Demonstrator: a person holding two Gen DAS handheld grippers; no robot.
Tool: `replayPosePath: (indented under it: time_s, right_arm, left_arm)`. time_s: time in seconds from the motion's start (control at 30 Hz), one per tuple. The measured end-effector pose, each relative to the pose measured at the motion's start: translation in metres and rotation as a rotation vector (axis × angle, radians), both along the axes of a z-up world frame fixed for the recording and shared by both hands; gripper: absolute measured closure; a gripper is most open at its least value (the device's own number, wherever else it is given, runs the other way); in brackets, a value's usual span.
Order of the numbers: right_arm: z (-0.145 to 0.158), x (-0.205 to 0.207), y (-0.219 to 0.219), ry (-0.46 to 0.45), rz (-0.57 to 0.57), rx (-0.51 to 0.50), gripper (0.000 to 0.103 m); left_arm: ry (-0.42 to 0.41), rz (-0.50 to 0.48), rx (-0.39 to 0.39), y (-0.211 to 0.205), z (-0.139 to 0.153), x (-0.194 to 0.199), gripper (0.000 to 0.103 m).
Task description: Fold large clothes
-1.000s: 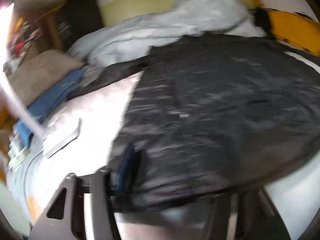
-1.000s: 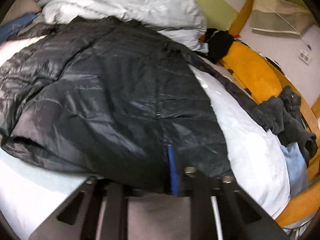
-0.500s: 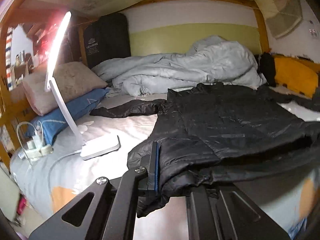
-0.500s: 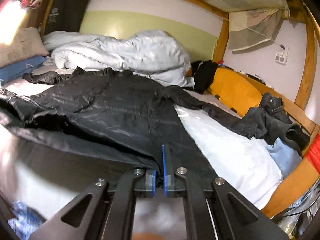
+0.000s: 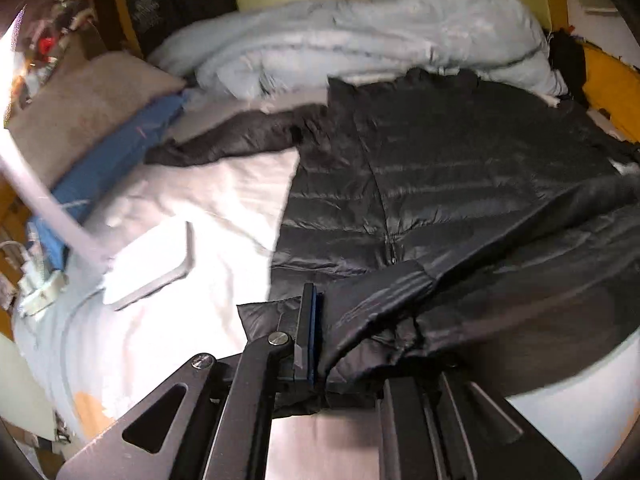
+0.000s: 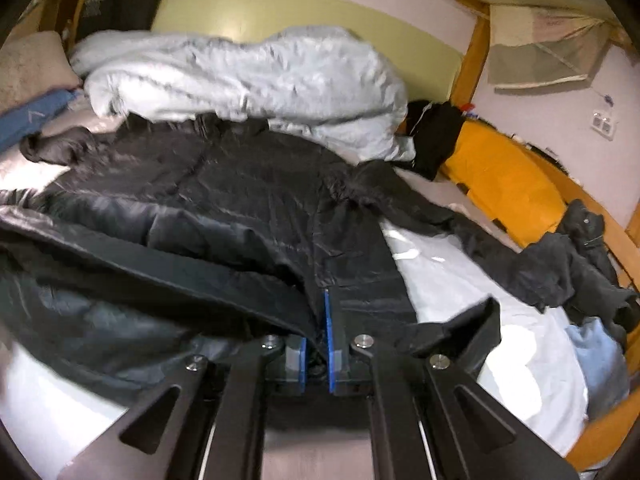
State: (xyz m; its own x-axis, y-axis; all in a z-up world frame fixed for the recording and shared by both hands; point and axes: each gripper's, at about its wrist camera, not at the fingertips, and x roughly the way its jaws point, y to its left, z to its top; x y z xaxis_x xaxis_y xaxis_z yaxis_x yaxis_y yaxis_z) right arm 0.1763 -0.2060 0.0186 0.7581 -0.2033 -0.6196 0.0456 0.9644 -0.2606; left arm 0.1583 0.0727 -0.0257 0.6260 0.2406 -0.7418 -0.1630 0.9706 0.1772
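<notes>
Lying spread across the white sheet (image 5: 208, 196) of a bed, the black puffer jacket (image 5: 440, 176) takes up the middle and right of the mattress, collar toward the heaped pale blue duvet (image 5: 360, 36) at the far end. Free sheet shows only to the left of the jacket, and that strip is partly taken by a white lamp base (image 5: 152, 264) with its slanting arm, and by a blue pillow (image 5: 116, 160) under a tan one at the left edge. On the right side a bare patch of sheet (image 6: 460, 280) runs out to a yellow cushion (image 6: 500, 176) and a wooden rail, with dark clothes (image 6: 576, 256) piled against them. Left gripper (image 5: 316, 332): jaws almost fully together, pinching the jacket's near hem, having opened a touch just now with the cloth between them. Right gripper (image 6: 320, 340): jaws pressed together on the hem further along. The hem is raised off the sheet between the two and its dark lining (image 6: 120, 264) is turned up over the lower body. Quilt lines are shiny and horizontal, the zip (image 5: 380, 200) runs down the front, one sleeve (image 5: 224, 140) trails left. Both views are motion-blurred.
</notes>
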Motion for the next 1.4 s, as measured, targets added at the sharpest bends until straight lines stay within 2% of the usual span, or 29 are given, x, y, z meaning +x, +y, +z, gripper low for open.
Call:
replayPosePath:
  time_s: [0.07,0.13,0.17,0.2,0.23,0.27,0.3,0.33,0.4,0.47,0.53,0.57,0.63,0.67,0.77,0.83,0.93,1.0,1.1,1.17,1.23,1.4]
  right_arm:
    - [-0.016,0.014,-0.003,0.039,0.006,0.03,0.098]
    - [-0.025,0.019,-0.009,0.058,0.008,0.081,0.096]
    - [-0.028,0.02,-0.012,0.06,0.006,0.108,0.092]
    - [-0.029,0.022,-0.017,0.061,0.004,0.136,0.088]
    - [-0.029,0.021,-0.019,0.057,-0.002,0.147,0.071]
    - [-0.025,0.018,-0.023,0.032,-0.014,0.154,0.047]
    - [-0.021,0.013,-0.025,0.001,-0.023,0.156,0.037]
    - [-0.015,0.008,-0.026,-0.038,-0.029,0.157,0.027]
    - [0.0,-0.006,-0.029,-0.111,-0.014,0.173,0.02]
    - [0.012,-0.021,-0.032,-0.167,0.016,0.209,0.003]
    - [0.02,-0.029,-0.032,-0.179,0.053,0.239,0.0]
    - [0.021,-0.031,-0.031,-0.156,0.087,0.257,0.0]
    - [0.013,-0.026,-0.026,-0.049,0.162,0.293,0.0]
    - [0.008,-0.022,-0.023,-0.008,0.164,0.292,0.0]
    - [-0.019,-0.003,-0.021,0.126,0.078,0.224,0.0]
    - [-0.034,0.005,-0.027,0.192,0.023,0.217,0.0]
    - [-0.038,0.007,-0.042,0.192,-0.028,0.257,0.0]
    - [-0.043,0.013,-0.048,0.191,-0.051,0.247,0.0]
    - [-0.055,0.026,-0.066,0.241,-0.111,0.273,0.0]
    - [-0.054,0.024,-0.07,0.22,-0.19,0.219,0.0]
    - [-0.048,0.021,-0.072,0.189,-0.213,0.18,0.0]
    - [-0.02,-0.004,-0.075,0.107,-0.166,0.258,0.0]
  left_arm:
    - [0.025,-0.026,-0.004,-0.001,-0.016,0.011,0.093]
    - [0.004,-0.052,0.008,-0.005,-0.023,0.016,0.093]
    - [-0.011,-0.057,0.018,-0.005,-0.024,0.018,0.086]
    - [-0.025,-0.046,0.032,-0.005,-0.025,0.017,0.069]
    - [-0.043,-0.03,0.045,-0.004,-0.023,0.015,0.054]
    - [-0.073,-0.019,0.047,-0.002,-0.019,0.012,0.025]
    - [-0.114,-0.017,0.035,0.0,-0.013,0.007,0.012]
    - [-0.158,-0.018,0.016,0.002,-0.006,0.001,0.011]
    - [-0.217,-0.023,-0.031,0.004,0.008,-0.011,0.006]
    - [-0.272,-0.051,-0.083,0.004,0.017,-0.022,0.001]
    - [-0.293,-0.093,-0.112,-0.001,0.022,-0.029,0.001]
    - [-0.284,-0.12,-0.119,-0.006,0.022,-0.029,0.001]
    - [-0.239,-0.148,-0.11,-0.014,0.016,-0.025,0.001]
    - [-0.199,-0.15,-0.099,-0.018,0.01,-0.019,0.001]
    - [-0.061,-0.105,-0.07,-0.02,-0.018,0.002,0.001]
    - [-0.009,-0.039,-0.09,-0.013,-0.033,0.006,0.0]
    - [-0.012,0.056,-0.091,-0.007,-0.04,-0.003,0.0]
    - [-0.013,0.082,-0.083,-0.008,-0.04,-0.013,0.0]
    - [-0.014,0.096,-0.084,-0.009,-0.043,-0.023,0.0]
    - [-0.006,0.098,-0.106,-0.006,-0.043,-0.023,0.0]
    - [-0.013,0.098,-0.139,-0.001,-0.04,-0.023,0.0]
    - [-0.156,0.052,-0.167,0.002,-0.01,-0.038,0.0]
